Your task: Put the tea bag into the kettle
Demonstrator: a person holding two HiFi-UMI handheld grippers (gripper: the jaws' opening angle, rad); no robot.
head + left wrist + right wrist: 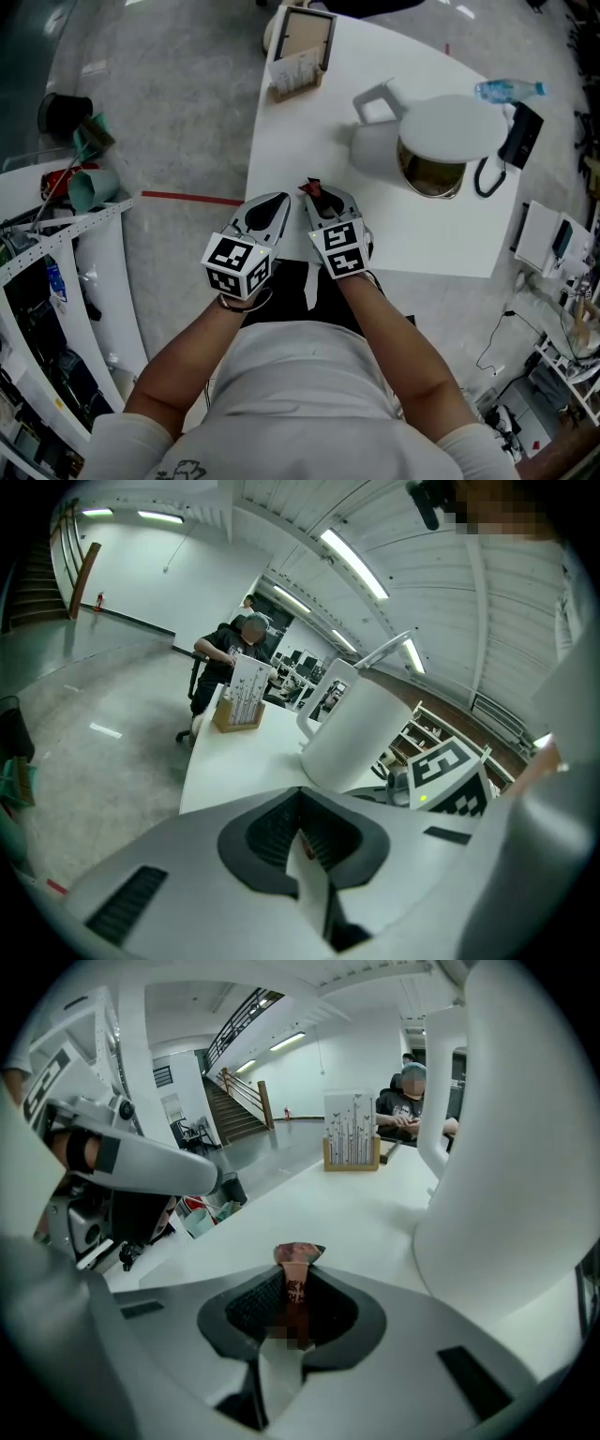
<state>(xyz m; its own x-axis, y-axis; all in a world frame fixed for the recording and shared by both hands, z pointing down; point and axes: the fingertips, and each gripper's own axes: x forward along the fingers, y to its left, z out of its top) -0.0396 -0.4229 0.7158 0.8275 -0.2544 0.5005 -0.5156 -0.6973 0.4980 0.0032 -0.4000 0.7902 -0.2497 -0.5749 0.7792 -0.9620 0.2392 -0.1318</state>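
Clamping the tea bag [298, 1256], the right gripper [294, 1283] sits beside the left gripper [305, 836], whose jaws are together, near the open kettle [380, 150].

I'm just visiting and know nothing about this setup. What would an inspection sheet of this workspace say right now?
Surface: white table with a curved edge.
Job's things: white kettle, lid open; tea bag not yet in it.
Clutter: wooden holder, water bottle, black box at the far side.
Grippers: right gripper shut on the tea bag; left gripper jaws together, nothing clearly held.
Cables: black cord beside the kettle.
Surroundings: concrete floor, red tape strip, shelving, seated person at the table's far end.
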